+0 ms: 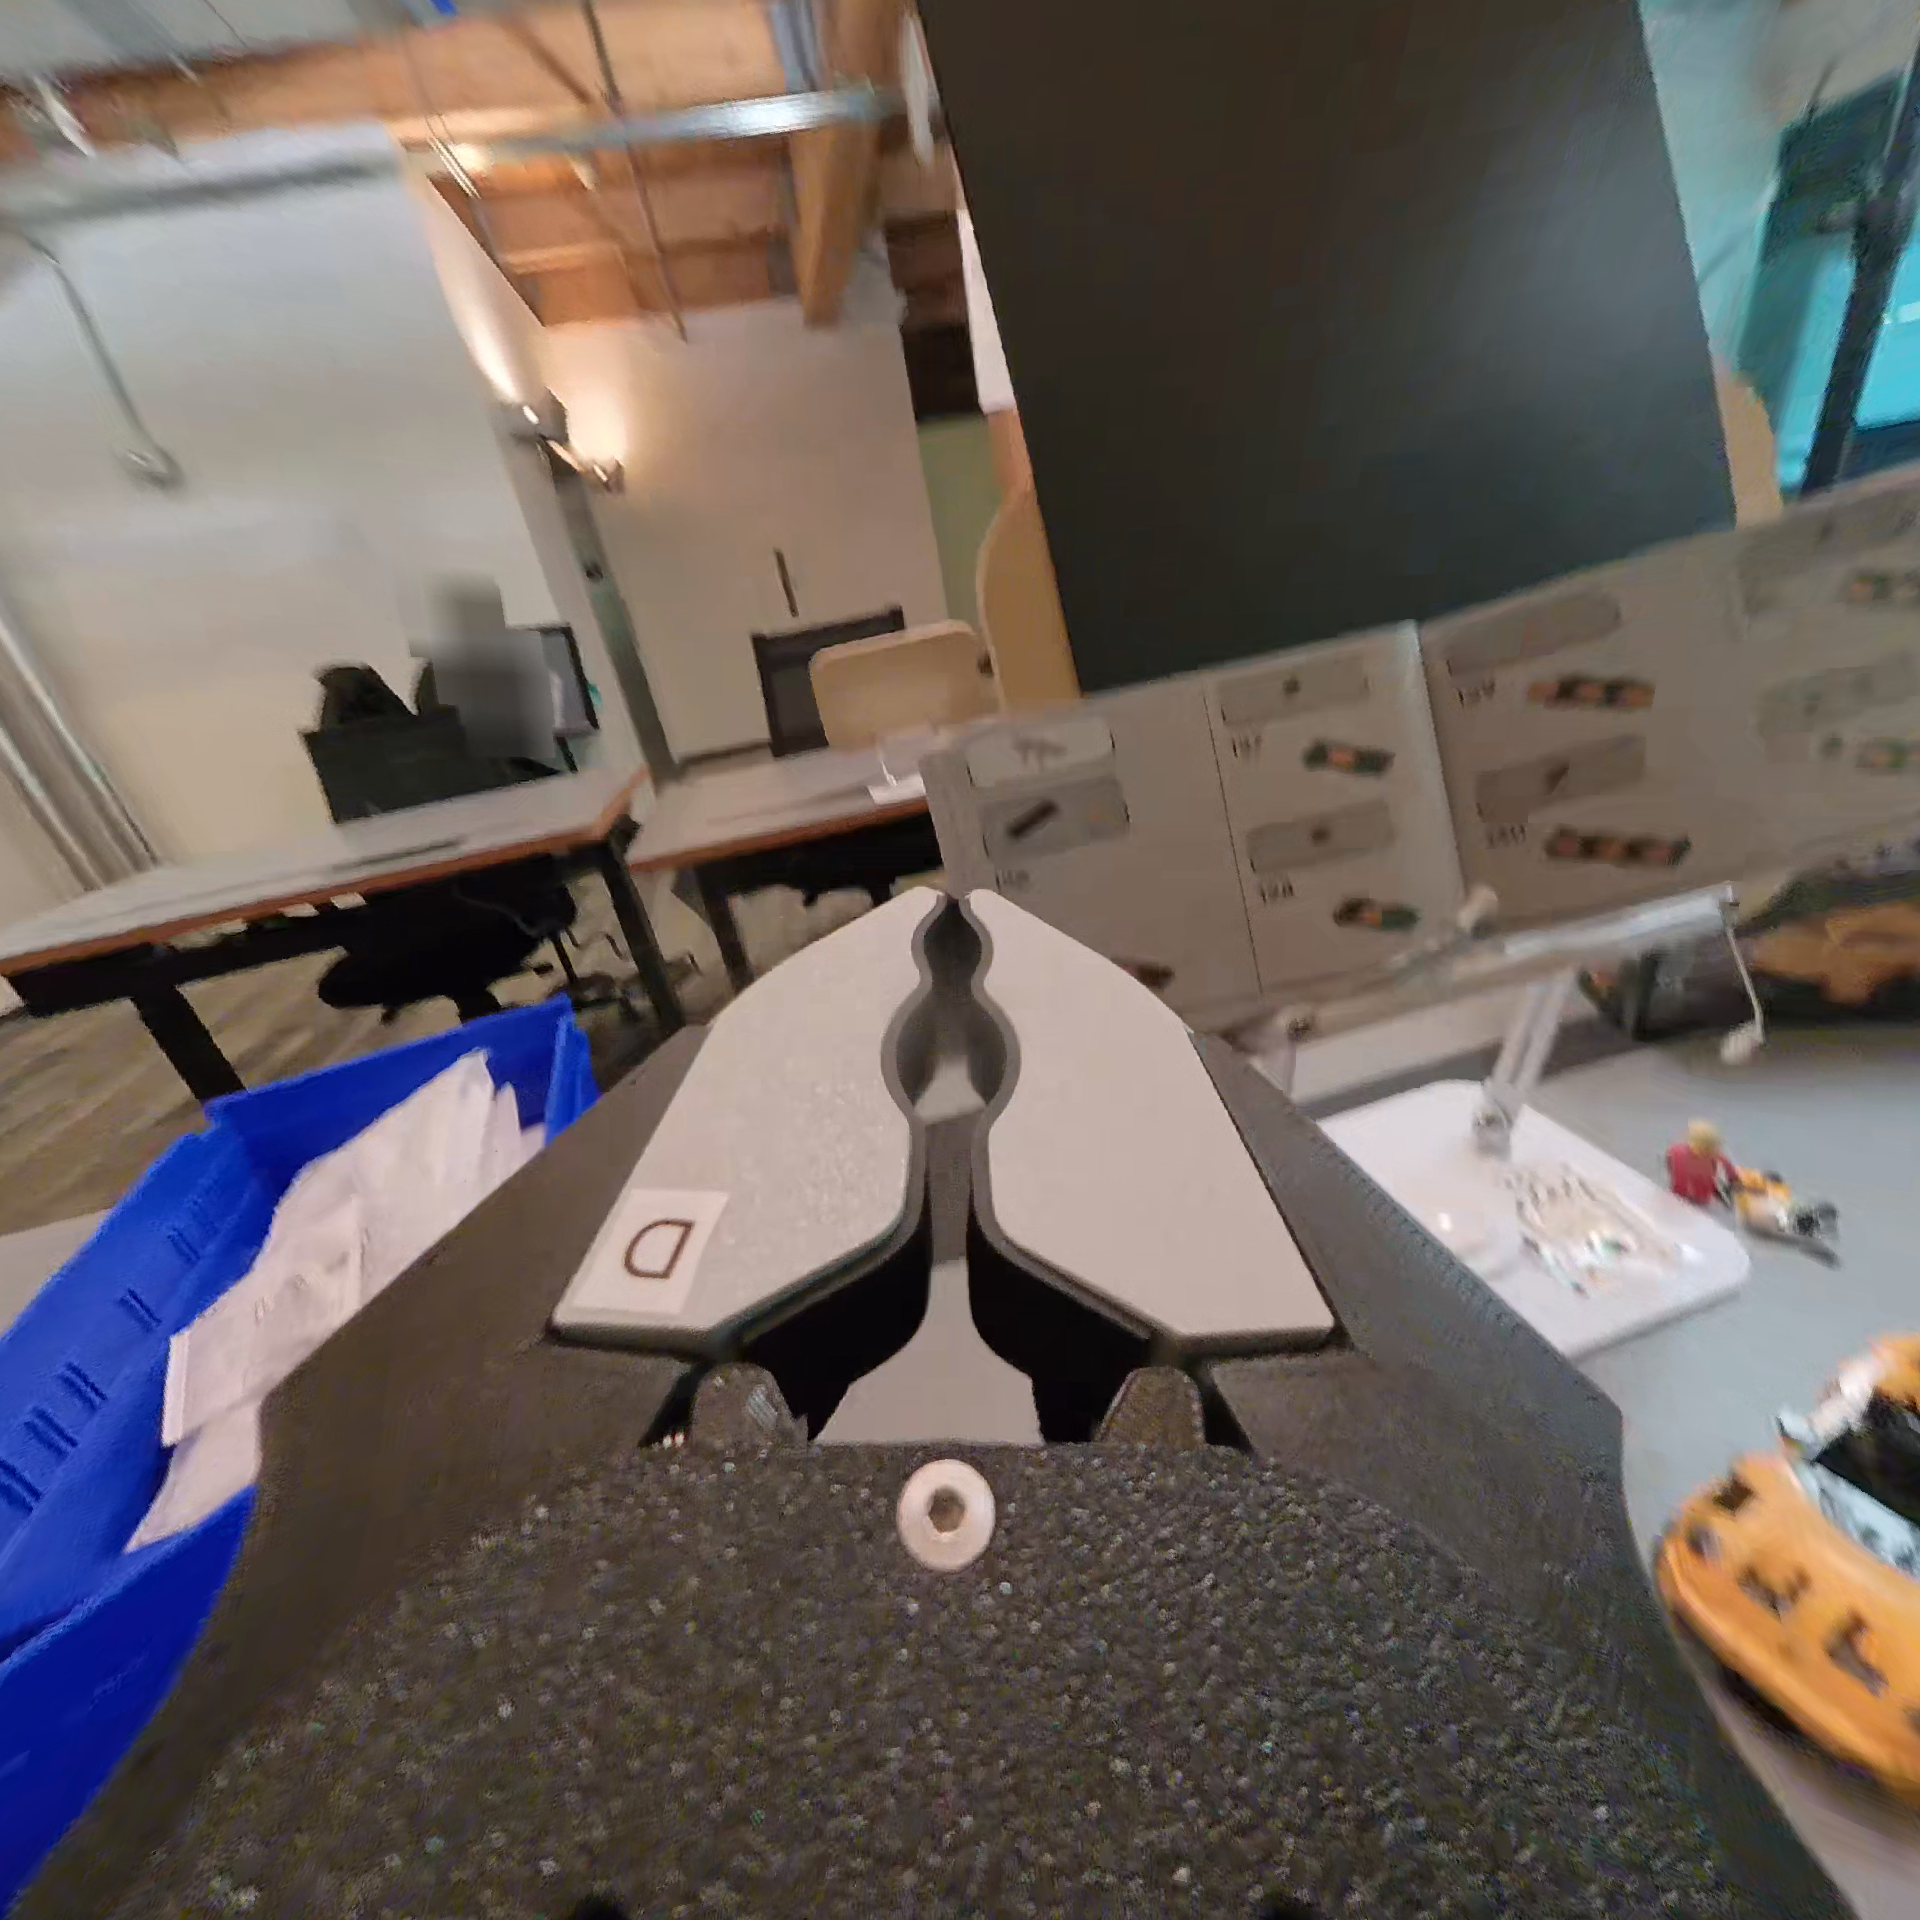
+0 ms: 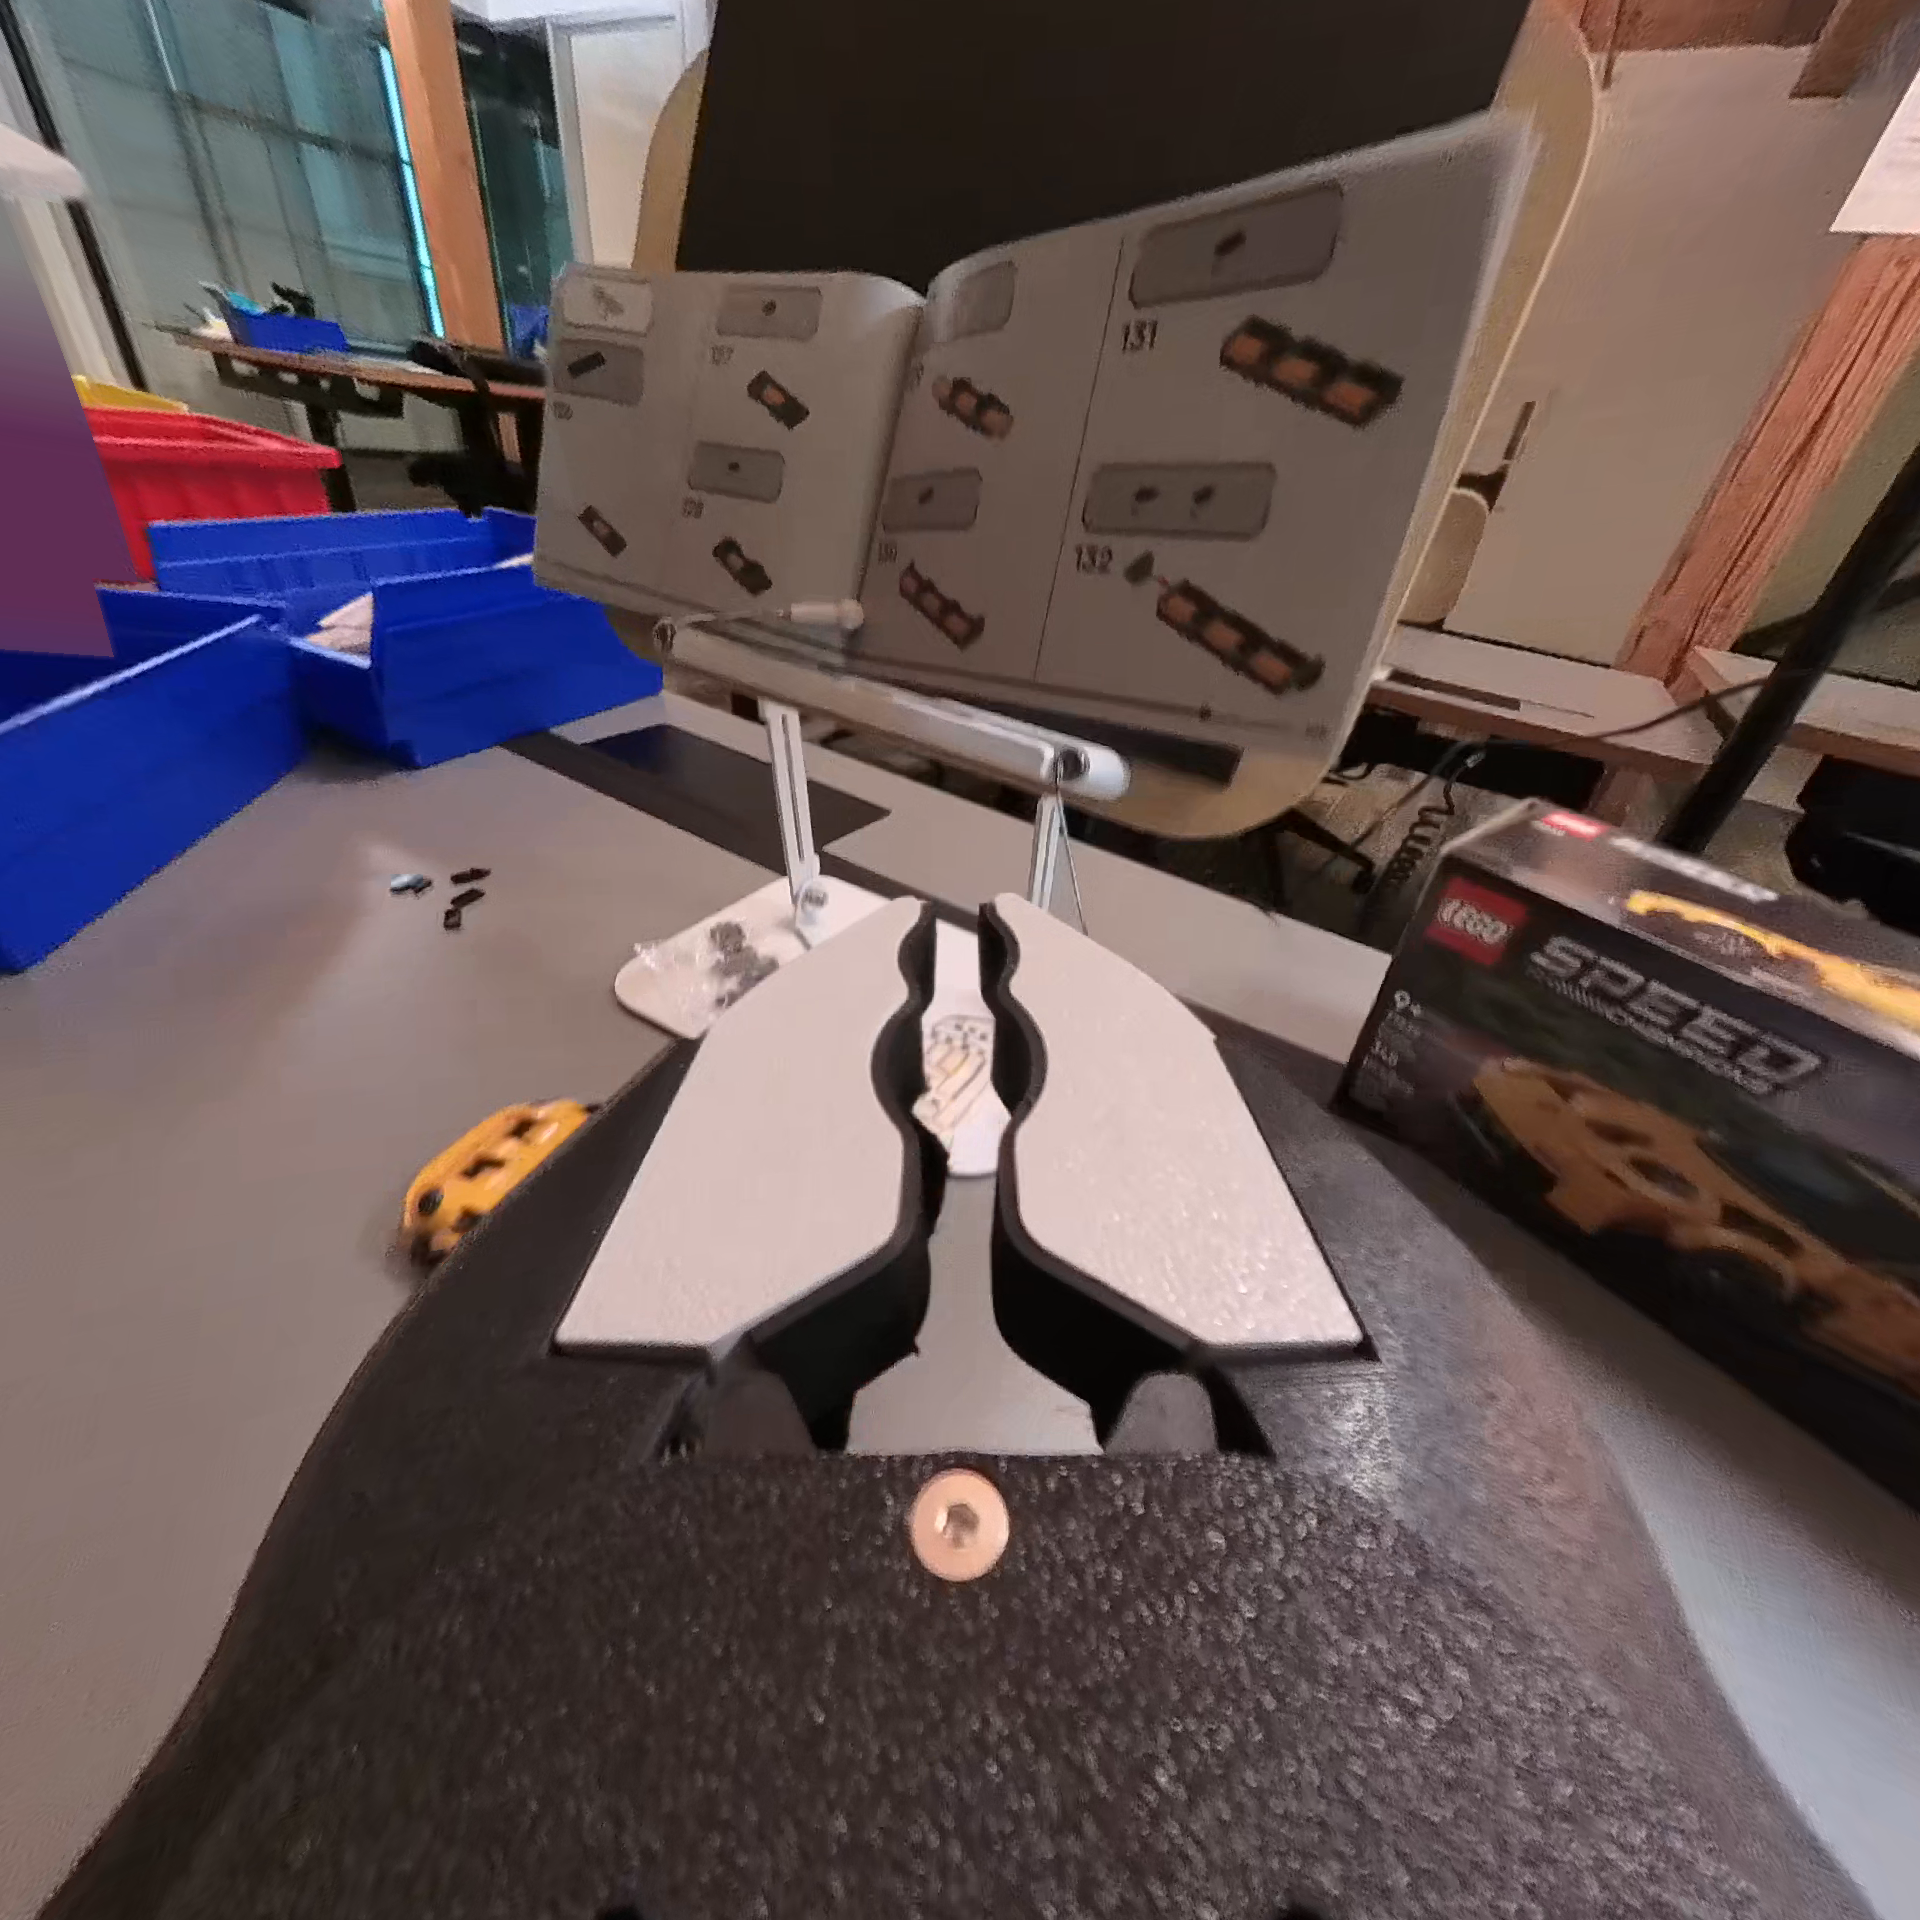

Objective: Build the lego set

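Note:
The part-built orange lego car (image 1: 1808, 1621) sits on the grey table (image 2: 208, 1091) and also shows in the right wrist view (image 2: 499, 1164), left of my right gripper. My left gripper (image 1: 958, 900) is shut with its tips touching and nothing visible between them, raised above the table. My right gripper (image 2: 954, 914) stands slightly open and empty, low over the table. A white sticker sheet (image 2: 956, 1081) lies on the table below its gap. The instruction booklet (image 2: 1039, 468) stands open on a white stand ahead. A red minifigure (image 1: 1699, 1169) and a small orange and black sub-build (image 1: 1777, 1210) lie beside the stand base.
A clear bag of small parts (image 2: 727, 961) lies on the stand's white base (image 1: 1621, 1320). Loose black pieces (image 2: 462, 894) lie at the left. Blue bins (image 2: 135, 769) and a red bin (image 2: 208, 478) stand at the left, the set's box (image 2: 1662, 1101) at the right. Some 35 centimeters of space lies between my two pairs of fingers. My left tips are about 45 centimeters from the red minifigure (image 1: 1699, 1169), my right tips only 20 centimeters.

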`<move>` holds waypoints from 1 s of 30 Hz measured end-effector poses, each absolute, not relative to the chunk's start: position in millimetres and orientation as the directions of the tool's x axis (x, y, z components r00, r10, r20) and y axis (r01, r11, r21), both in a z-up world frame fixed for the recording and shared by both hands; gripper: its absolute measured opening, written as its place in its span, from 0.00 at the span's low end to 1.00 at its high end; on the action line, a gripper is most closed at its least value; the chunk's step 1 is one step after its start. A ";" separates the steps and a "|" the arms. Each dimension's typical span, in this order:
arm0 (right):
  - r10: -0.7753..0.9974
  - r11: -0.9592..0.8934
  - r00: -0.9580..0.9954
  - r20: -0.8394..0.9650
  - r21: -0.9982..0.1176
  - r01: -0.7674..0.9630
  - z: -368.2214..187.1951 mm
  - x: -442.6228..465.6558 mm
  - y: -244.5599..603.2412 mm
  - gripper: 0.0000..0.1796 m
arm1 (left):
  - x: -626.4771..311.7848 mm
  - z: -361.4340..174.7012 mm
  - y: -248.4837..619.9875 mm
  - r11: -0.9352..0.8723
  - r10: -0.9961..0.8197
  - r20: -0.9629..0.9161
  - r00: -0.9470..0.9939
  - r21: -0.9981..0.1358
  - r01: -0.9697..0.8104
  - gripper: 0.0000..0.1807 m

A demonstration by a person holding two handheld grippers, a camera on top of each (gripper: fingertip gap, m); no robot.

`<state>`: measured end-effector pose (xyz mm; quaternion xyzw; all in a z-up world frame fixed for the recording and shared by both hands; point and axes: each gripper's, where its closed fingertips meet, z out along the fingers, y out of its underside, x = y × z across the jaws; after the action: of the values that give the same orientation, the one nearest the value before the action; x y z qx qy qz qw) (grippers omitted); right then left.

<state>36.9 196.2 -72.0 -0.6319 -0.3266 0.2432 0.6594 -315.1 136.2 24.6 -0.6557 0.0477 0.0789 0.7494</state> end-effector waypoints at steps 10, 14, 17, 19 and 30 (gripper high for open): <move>0.745 0.037 0.660 0.094 -0.994 0.100 -101.3 49.1 199.6 0.19 | -349.1 -43.5 102.4 -0.077 0.054 -0.143 0.988 -0.987 -0.139 0.00; 0.716 0.060 0.688 0.118 -0.992 0.108 -99.7 57.1 202.3 0.10 | -393.3 -42.3 67.1 -0.148 0.077 -0.082 0.994 -0.987 -0.069 0.05; 0.705 0.027 0.705 0.081 -0.996 0.087 -100.7 62.1 206.0 0.08 | -438.3 -36.5 39.4 -0.225 0.138 -0.083 0.987 -0.973 -0.050 0.06; 0.695 0.009 0.717 0.052 -0.998 0.065 -99.7 65.6 208.0 0.06 | -468.0 -40.1 24.5 -0.309 0.183 -0.147 0.972 -0.947 -0.085 0.05; 0.603 0.007 0.795 0.064 -0.997 0.075 -93.4 87.2 211.4 0.00 | -514.8 -181.3 -12.8 -0.885 -0.177 -0.156 0.972 -0.406 -0.226 0.07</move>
<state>87.2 211.4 -93.4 -0.6761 -0.2508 0.1990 0.6636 -514.8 -12.8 -181.3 -0.9692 0.1040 0.0574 0.2157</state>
